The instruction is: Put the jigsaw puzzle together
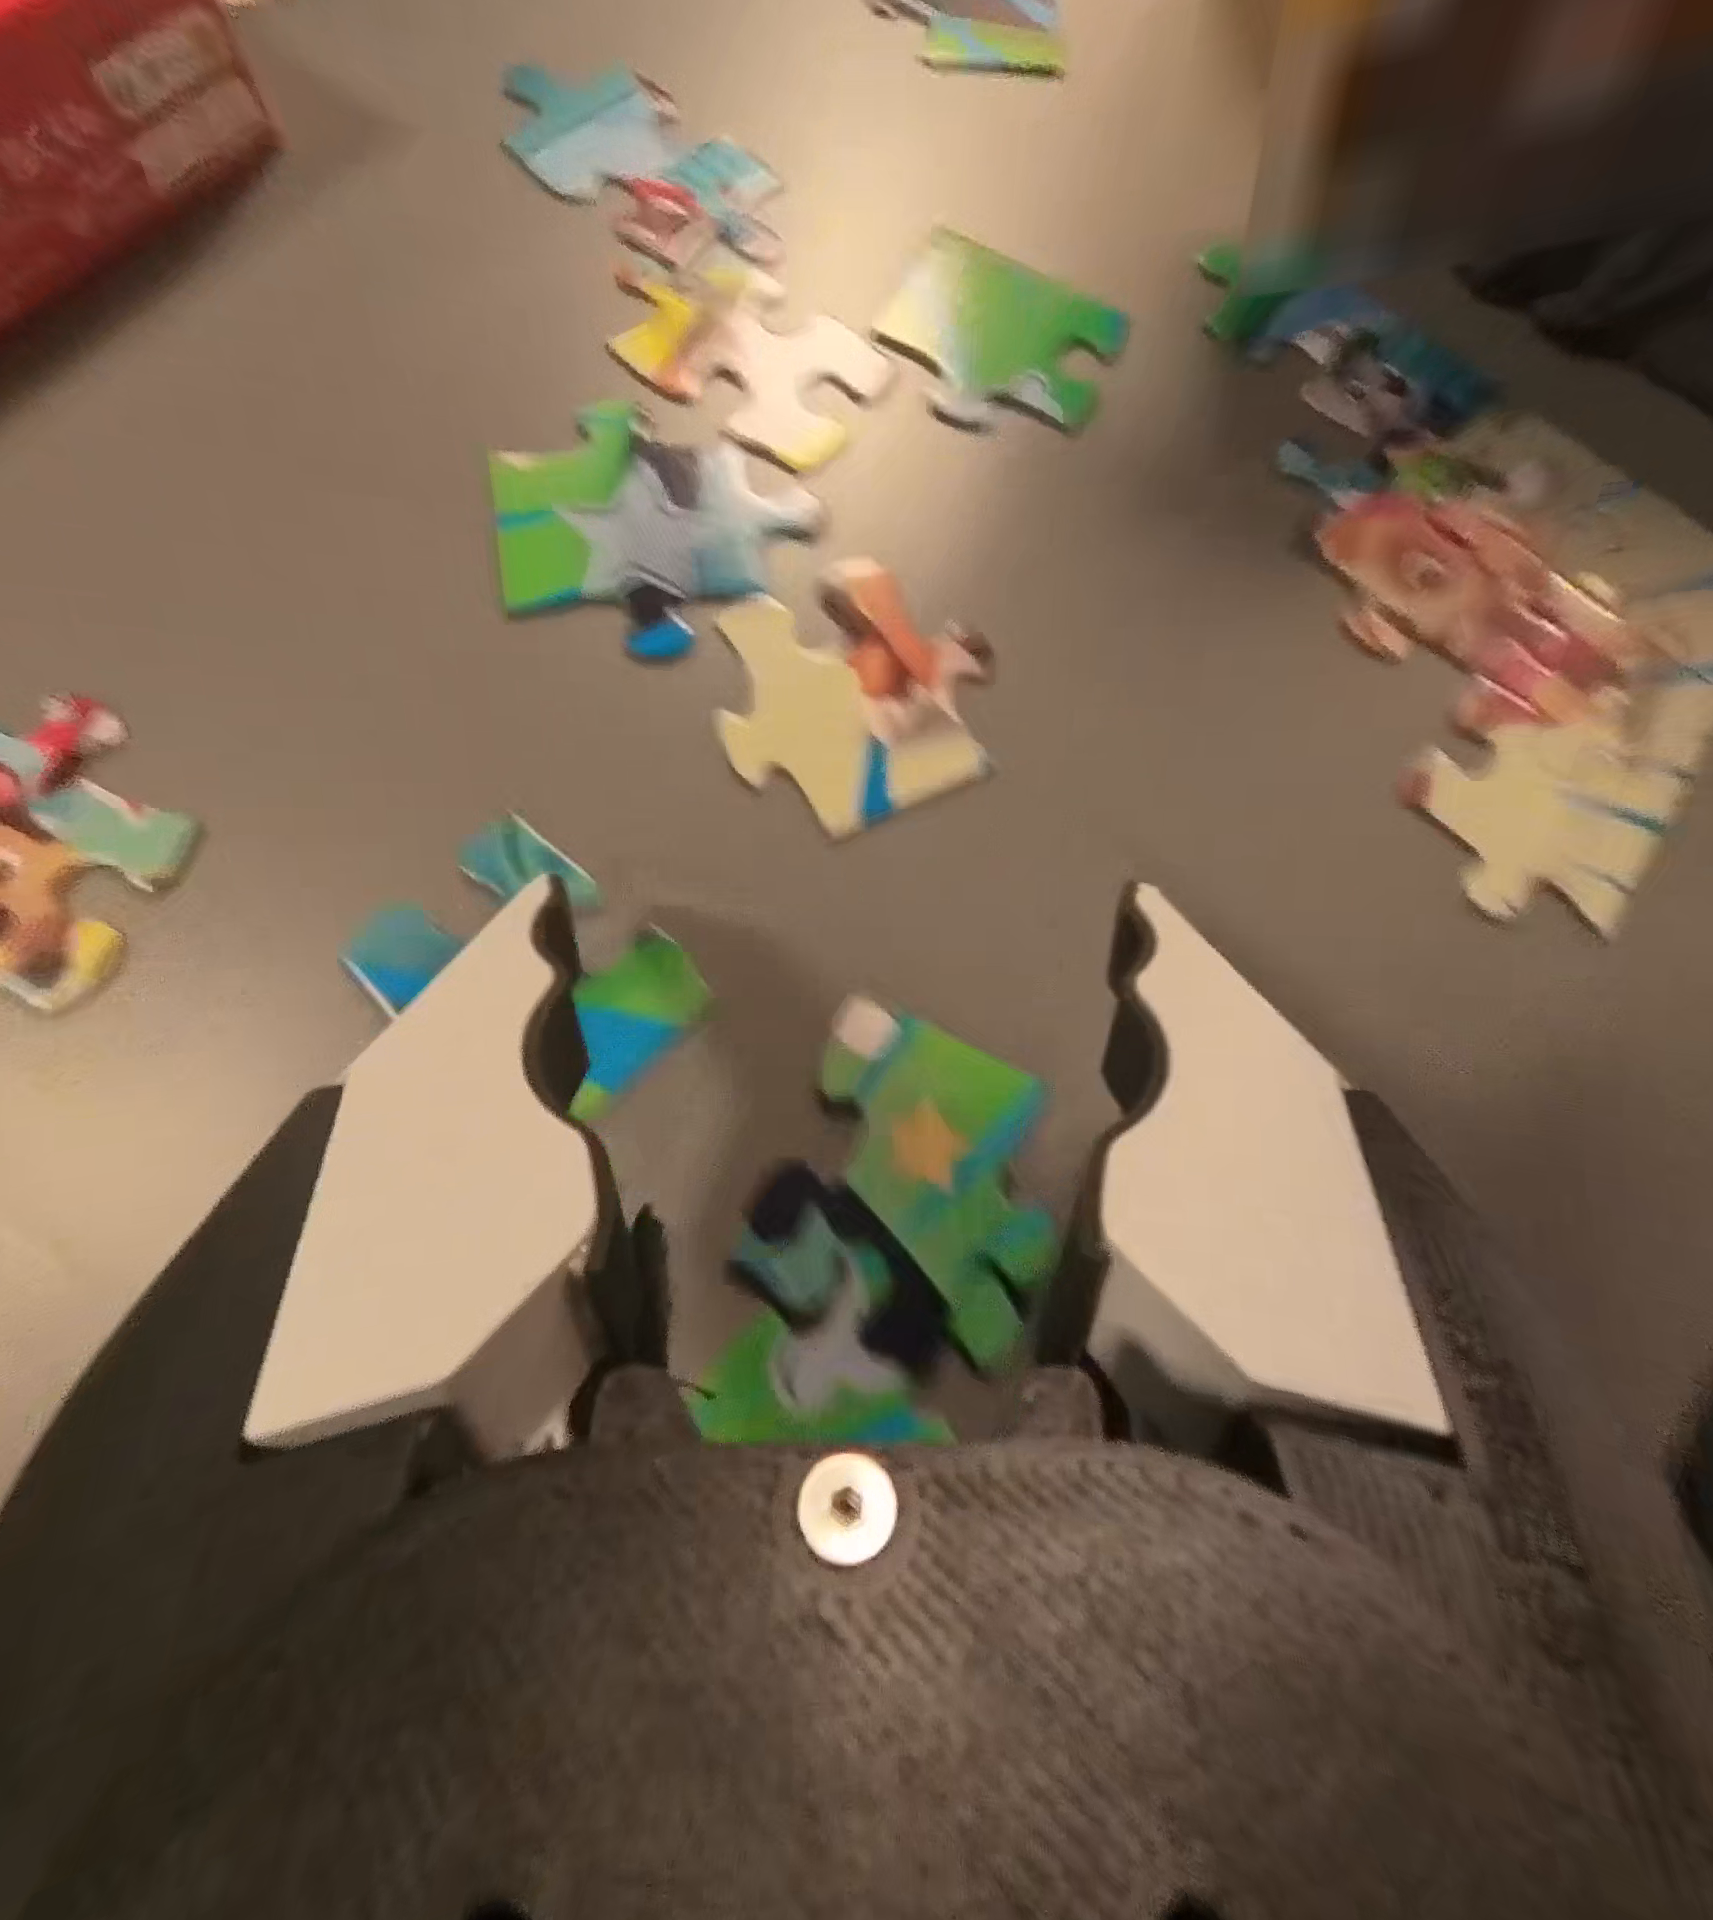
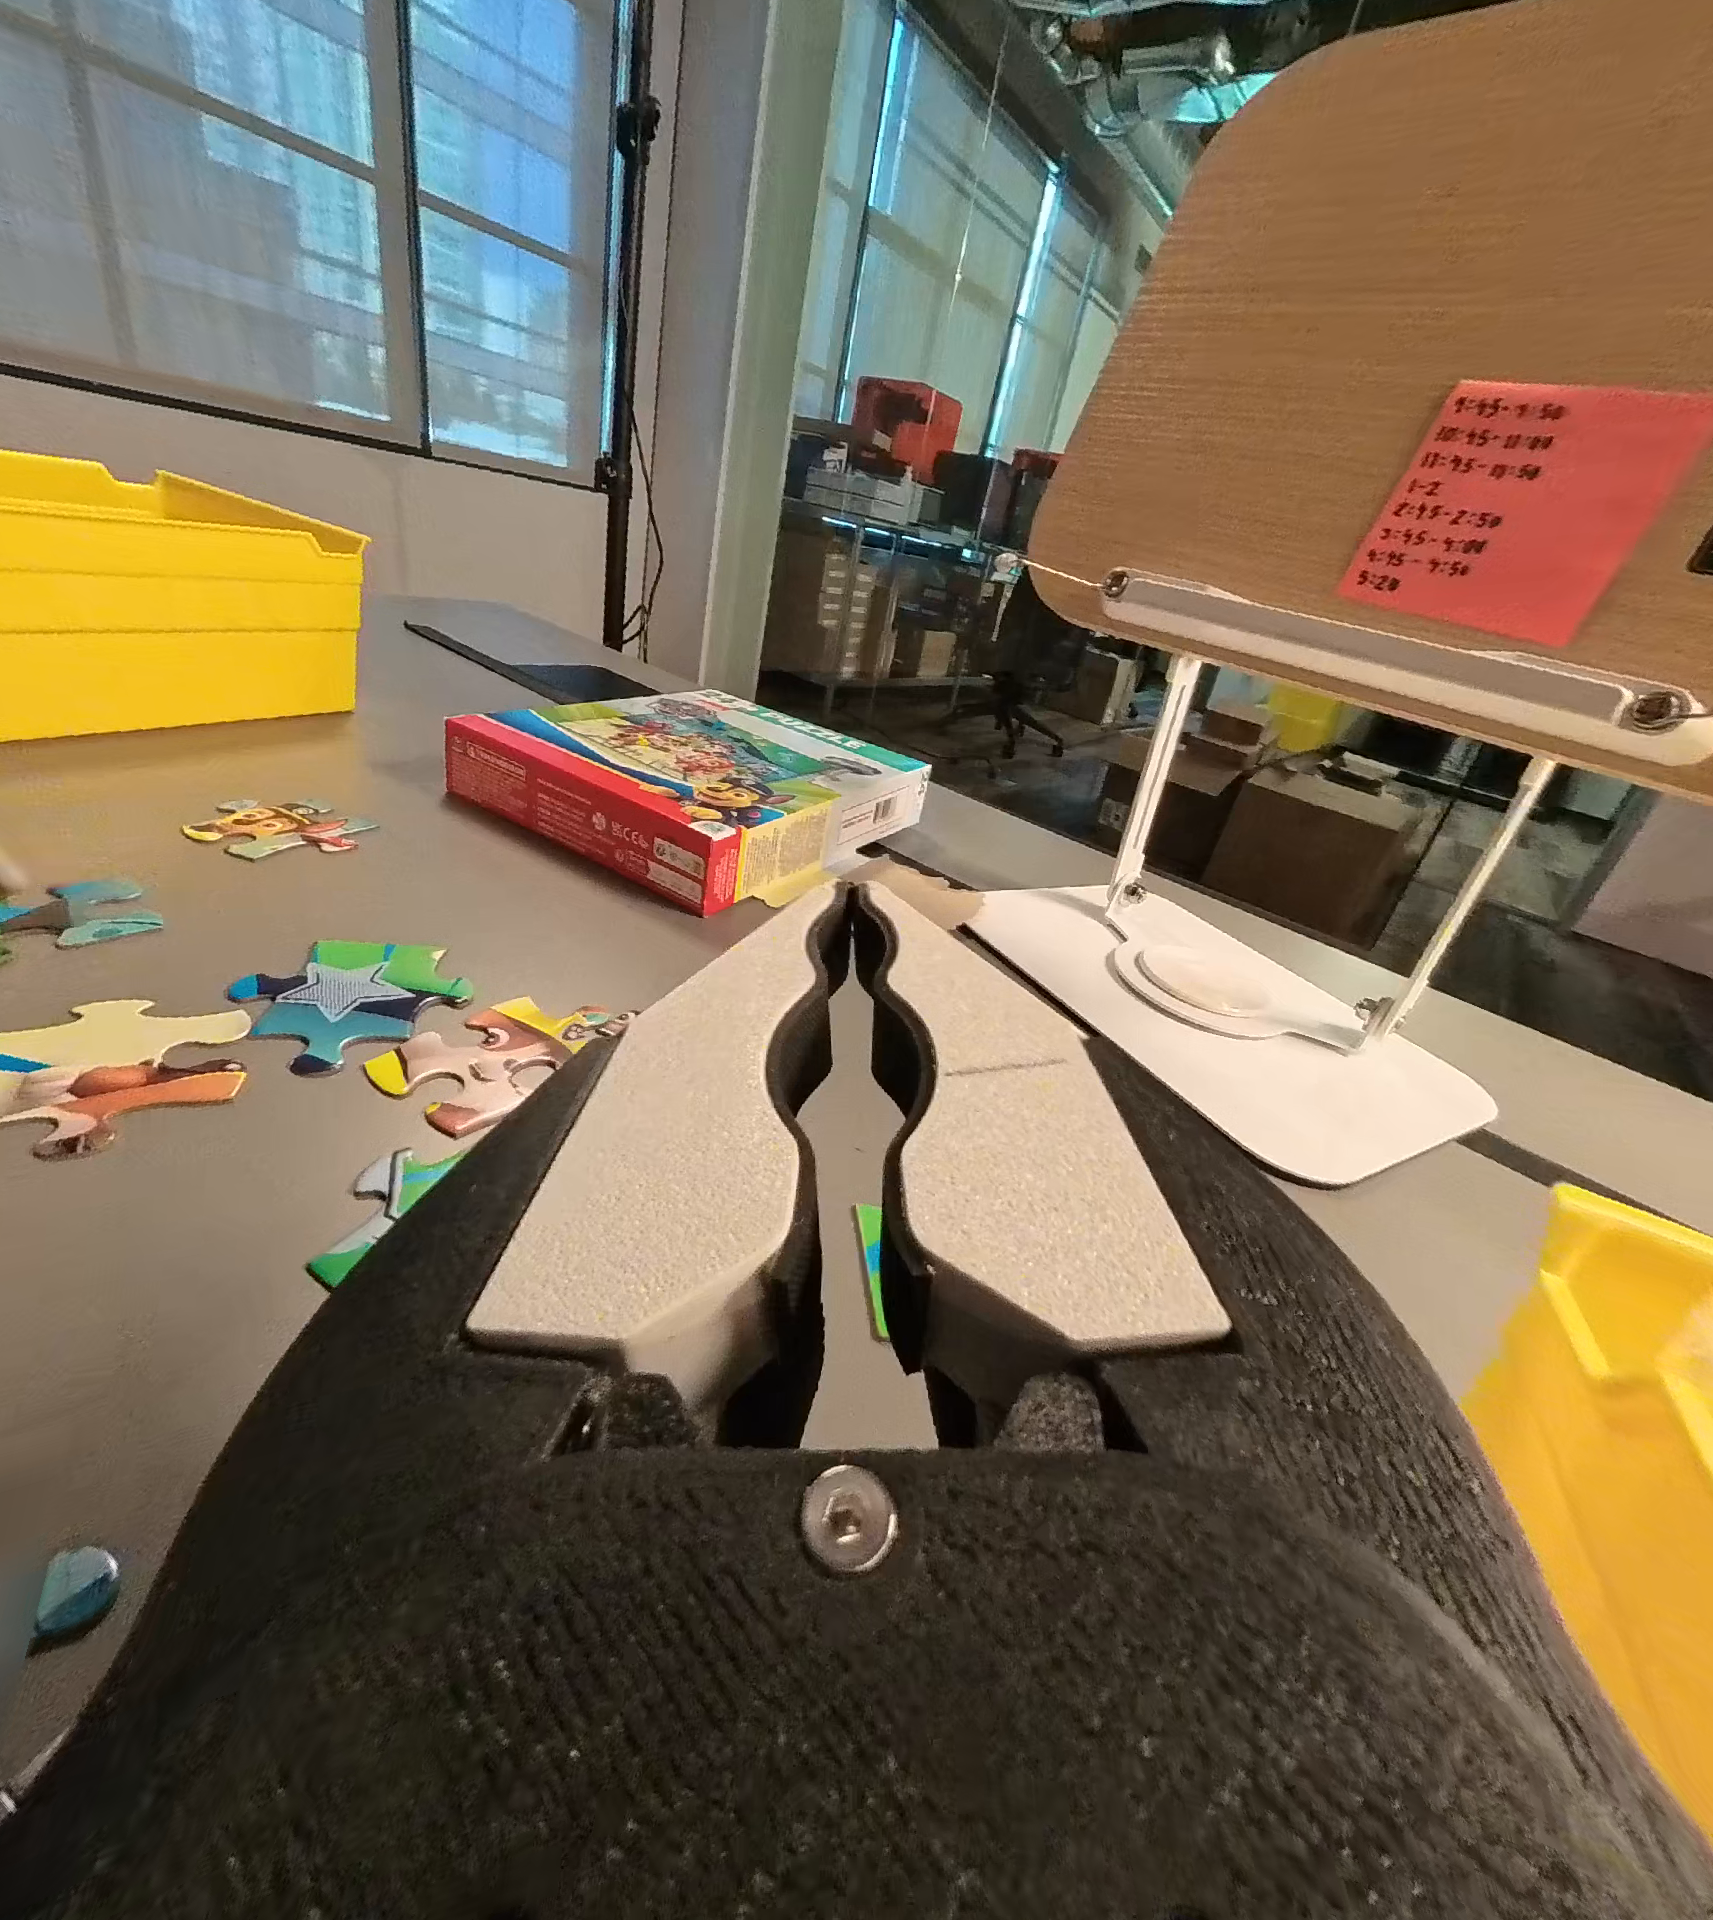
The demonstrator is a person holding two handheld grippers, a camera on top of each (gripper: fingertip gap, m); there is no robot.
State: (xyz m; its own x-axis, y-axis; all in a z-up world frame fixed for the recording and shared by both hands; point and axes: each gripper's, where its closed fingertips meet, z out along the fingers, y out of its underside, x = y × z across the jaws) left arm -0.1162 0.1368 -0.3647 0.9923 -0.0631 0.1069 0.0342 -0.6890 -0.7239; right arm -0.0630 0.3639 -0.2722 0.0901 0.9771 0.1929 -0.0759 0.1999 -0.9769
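The left gripper [image 1: 841,904] hangs with jaws spread wide, holding nothing, above a green puzzle piece [image 1: 945,1153] lying flat on the grey table [image 1: 208,540]; other pieces lie scattered beyond. The operator should lower squarely and straddle one edge. The right gripper [image 2: 850,896] rests with fingertips together and empty, near the puzzle box [image 2: 665,790].
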